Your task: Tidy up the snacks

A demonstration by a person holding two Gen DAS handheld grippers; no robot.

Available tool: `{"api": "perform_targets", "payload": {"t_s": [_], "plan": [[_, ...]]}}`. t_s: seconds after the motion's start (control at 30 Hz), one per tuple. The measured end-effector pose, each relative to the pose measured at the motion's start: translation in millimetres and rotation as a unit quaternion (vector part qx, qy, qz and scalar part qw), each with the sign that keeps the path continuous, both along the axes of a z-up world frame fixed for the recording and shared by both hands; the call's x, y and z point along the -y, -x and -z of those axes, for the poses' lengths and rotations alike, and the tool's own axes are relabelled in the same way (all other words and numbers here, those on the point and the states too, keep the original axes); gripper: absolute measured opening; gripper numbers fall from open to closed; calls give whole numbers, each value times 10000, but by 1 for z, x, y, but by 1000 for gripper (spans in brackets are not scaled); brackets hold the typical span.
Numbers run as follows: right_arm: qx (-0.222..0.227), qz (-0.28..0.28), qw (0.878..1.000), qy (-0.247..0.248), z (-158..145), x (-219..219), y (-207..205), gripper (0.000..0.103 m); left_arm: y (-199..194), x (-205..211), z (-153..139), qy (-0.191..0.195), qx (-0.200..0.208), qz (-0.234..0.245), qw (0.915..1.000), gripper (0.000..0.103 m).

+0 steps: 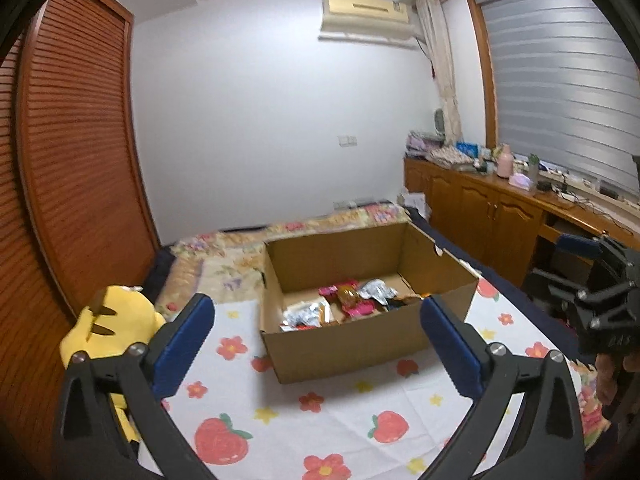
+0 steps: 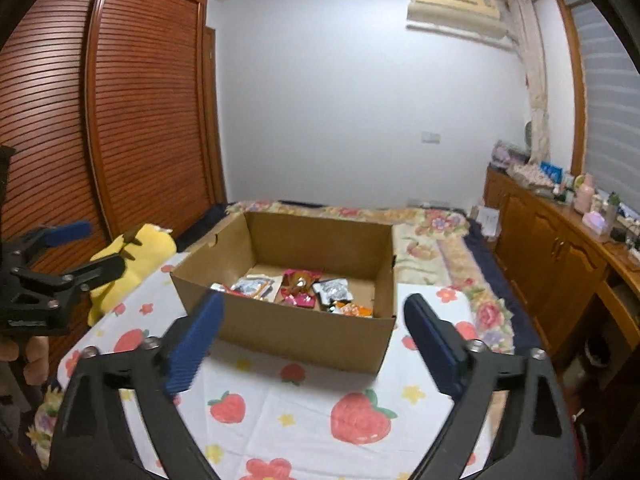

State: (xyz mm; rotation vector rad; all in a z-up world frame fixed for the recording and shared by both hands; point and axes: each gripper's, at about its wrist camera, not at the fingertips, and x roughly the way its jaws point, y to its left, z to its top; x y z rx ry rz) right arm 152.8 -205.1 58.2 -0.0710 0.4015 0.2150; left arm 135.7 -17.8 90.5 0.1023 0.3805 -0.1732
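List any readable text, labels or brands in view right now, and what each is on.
None can be read.
Snack packets in the cardboard box: print too blurred.
Right gripper's black body: faint embossed marks, illegible.
Air conditioner: label too small.

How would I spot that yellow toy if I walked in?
Find the bed with the strawberry-print cloth and the cardboard box on it. The yellow plush toy lies left of the box, beside the slatted wooden wardrobe; nothing else there is yellow and soft.
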Motion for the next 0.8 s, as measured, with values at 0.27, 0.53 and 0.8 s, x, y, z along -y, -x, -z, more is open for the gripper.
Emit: {"api": "perform_targets", "payload": {"t_s": [0.27,0.53,0.8], "plan": [[203,145,9997,57,1,-8,26,103,28,-5,-3,152,151,-269,9994,103],[306,325,9990,-63,7,-3,53,103,49,-8,18,231,22,-395,9990,103],[422,419,9982,-110,11,4,70,103,63,-7,36,173,-127,-512,9985,103]]}}
